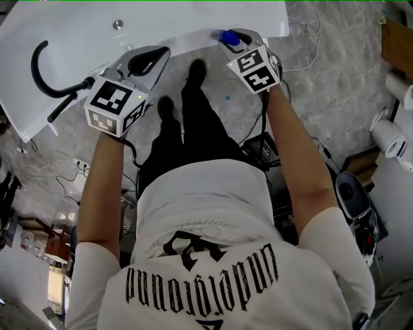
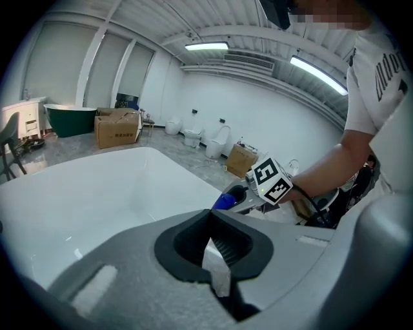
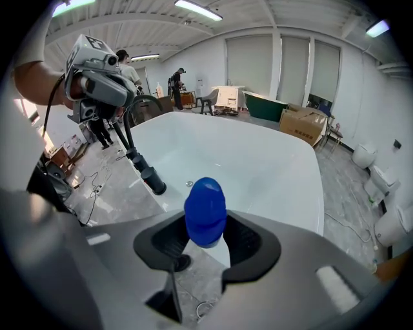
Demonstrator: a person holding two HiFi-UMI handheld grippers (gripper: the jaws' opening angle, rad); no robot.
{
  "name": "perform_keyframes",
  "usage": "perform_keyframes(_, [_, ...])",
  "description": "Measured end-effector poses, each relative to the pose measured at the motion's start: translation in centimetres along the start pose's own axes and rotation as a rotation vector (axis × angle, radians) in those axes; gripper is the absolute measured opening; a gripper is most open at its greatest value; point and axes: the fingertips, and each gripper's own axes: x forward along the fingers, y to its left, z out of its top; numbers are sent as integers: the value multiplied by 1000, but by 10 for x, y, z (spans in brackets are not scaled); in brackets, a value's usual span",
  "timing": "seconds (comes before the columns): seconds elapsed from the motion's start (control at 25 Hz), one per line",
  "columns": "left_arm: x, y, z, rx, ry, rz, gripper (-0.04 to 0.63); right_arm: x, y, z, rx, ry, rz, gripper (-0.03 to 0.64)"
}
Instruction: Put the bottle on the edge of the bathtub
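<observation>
Left arm: bare forearm stretched forward; left gripper [image 1: 155,58] angled down at the near edge of the bathtub [image 1: 161,19].
Right arm: stretched forward likewise; right gripper [image 1: 235,40] tipped downward, well apart to the right of its partner.
Left gripper jaws: closed together, nothing in them.
Right gripper jaws: clamped on the bottle [image 3: 205,203], its blue cap protruding past the tips.
Bottle position: in the grip, at the near rim; contact with the rim cannot be told.
Bathtub: white, ahead of and below both grippers; drain fitting [image 1: 117,24] in its floor.
Faucet [image 1: 45,71]: black, curved, left of the left gripper.
</observation>
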Motion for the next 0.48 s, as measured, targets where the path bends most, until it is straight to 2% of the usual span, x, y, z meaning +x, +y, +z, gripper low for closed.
perform_keyframes(0.48, [14,-1,0,-21,30,-17,6,7,-2,-9,3,-5,-1,155])
